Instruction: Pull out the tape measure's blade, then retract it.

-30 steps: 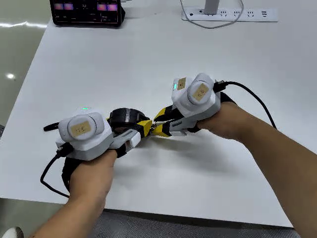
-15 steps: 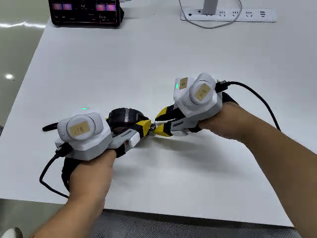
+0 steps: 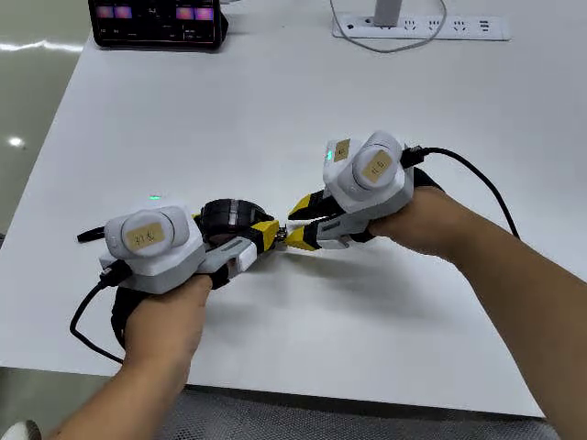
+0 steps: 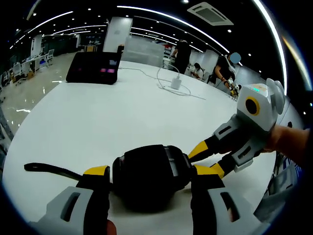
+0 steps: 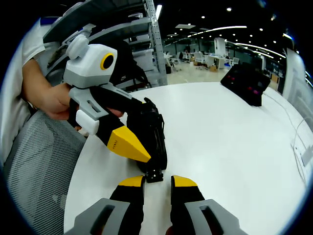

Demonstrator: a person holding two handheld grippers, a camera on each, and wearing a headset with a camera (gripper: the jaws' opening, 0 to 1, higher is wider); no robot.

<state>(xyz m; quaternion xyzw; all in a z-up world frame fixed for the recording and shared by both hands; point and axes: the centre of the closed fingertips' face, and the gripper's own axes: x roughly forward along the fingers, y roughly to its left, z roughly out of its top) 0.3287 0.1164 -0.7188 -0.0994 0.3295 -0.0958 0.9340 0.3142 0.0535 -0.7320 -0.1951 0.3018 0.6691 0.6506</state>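
The black tape measure (image 5: 155,132) lies on the white table (image 3: 275,110), its case clamped between the yellow-tipped jaws of the left gripper (image 4: 151,172), which hide its lower sides. Its thin black strap (image 4: 49,169) trails off beside it. The right gripper (image 5: 157,180) has its jaws slightly parted, with the small blade hook (image 5: 155,175) at their tips; contact is hard to make out. Far back, a power strip (image 3: 422,27) and a dark screen (image 3: 158,20) are cut off by the edge
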